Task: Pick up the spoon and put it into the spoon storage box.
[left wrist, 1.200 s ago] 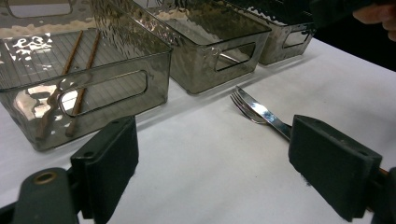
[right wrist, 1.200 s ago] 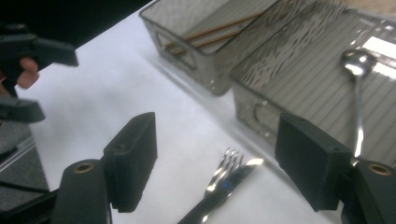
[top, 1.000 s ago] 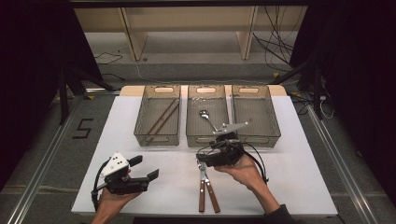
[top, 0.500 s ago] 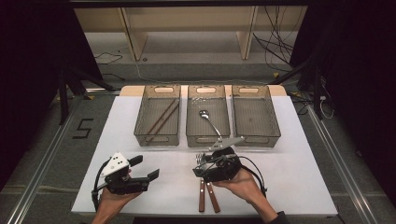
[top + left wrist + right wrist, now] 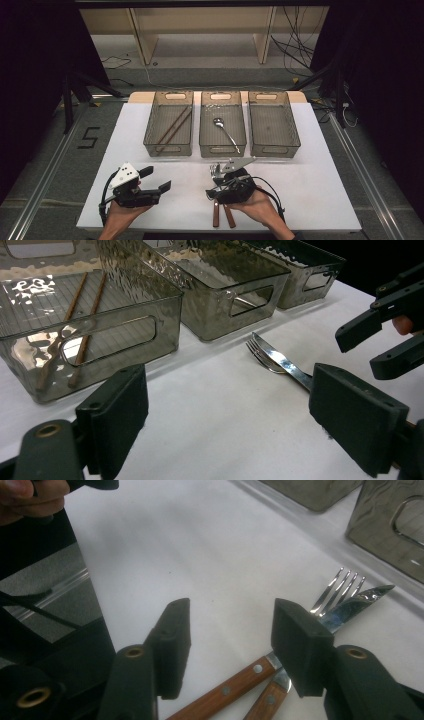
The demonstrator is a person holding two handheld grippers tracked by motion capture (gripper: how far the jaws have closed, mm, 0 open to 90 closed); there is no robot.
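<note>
Right gripper (image 5: 227, 645) over fork (image 5: 332, 592) and knife (image 5: 350, 607), nothing gripped.
Jaws half-wide, just been closing, straddling the wooden handles on the white table (image 5: 320, 190), probably to pick one for a bin; left gripper (image 5: 150, 187) waits open.

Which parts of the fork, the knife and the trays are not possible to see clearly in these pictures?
- Fork and knife middles: high view, hidden under the right tool.
- Handle ends: right gripper view, cut by the bottom edge.
- Handles: left gripper view, behind the left tool's own pad.
- Right tray contents: high view, too small to tell.
</note>
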